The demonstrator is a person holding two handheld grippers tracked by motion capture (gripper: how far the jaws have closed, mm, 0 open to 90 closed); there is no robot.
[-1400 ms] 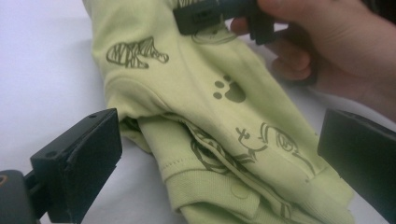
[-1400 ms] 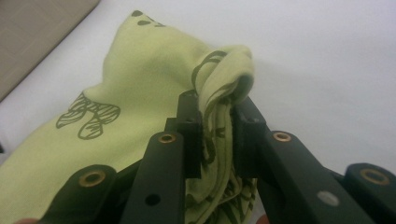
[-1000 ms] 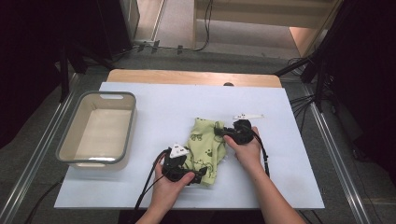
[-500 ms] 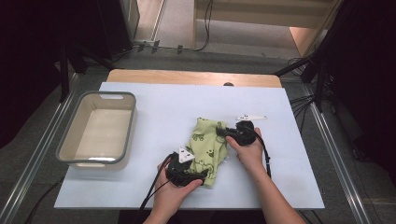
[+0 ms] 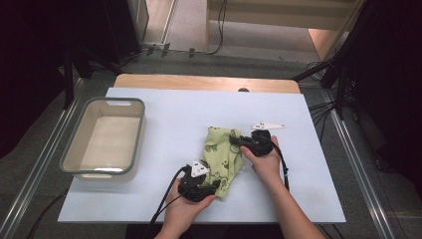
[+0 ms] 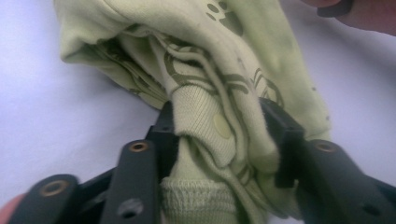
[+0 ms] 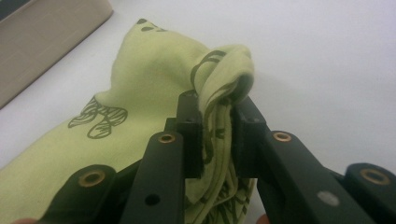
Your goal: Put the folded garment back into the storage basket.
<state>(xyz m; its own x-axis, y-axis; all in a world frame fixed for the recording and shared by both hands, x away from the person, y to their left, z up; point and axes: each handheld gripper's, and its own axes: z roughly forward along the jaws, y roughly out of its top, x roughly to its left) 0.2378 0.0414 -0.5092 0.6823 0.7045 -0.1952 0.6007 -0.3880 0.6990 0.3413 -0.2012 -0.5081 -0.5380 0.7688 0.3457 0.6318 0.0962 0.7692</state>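
Both grippers were clamped on the green printed garment (image 5: 221,157), which lay bunched on the white worktop (image 5: 308,199) right of the grey tub (image 5: 82,172). Left gripper (image 6: 219,135) pinched a ribbed, snap-buttoned edge at the near end; right gripper (image 7: 215,116) held a rolled fold at the far right edge. Folding or straightening looked barely under way: the cloth was crumpled, not flat, and the tub stood empty. Both hands rested low at the worktop, the left hand (image 5: 186,204) near the front edge, the right hand (image 5: 263,162) angled inward toward the cloth.
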